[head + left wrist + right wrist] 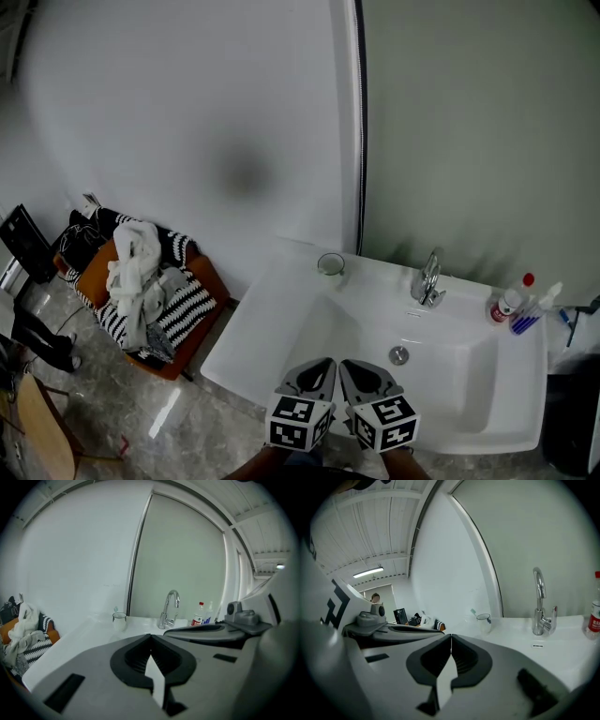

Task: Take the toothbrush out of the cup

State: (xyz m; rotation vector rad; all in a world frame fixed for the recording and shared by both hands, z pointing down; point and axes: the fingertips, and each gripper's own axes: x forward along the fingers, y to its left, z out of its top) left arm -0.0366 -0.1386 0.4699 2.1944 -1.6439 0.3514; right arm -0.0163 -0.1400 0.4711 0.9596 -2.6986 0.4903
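Head view: left claw (pixel 324 366) and right claw (pixel 349 367) closed, empty, at white sink (pixel 459 380), grey floor (pixel 178 427)

**Matching grey grippers with marker cubes**

The left gripper (pixel 325 367) and the right gripper (pixel 351 367) look alike. Each has a broad, light grey plastic shell whose two jaws taper to a point. A dark ribbed pad (pixel 133 657) lines the inside of each jaw. Outboard of it, a dark rectangular slot (pixel 65 692) is cut into the shell. Behind the jaws sits a white marker cube (pixel 300 422) printed with black squares.

white sink (pixel 281 323), orange chair (pixel 94 274), black-white striped cloth (pixel 180 309).
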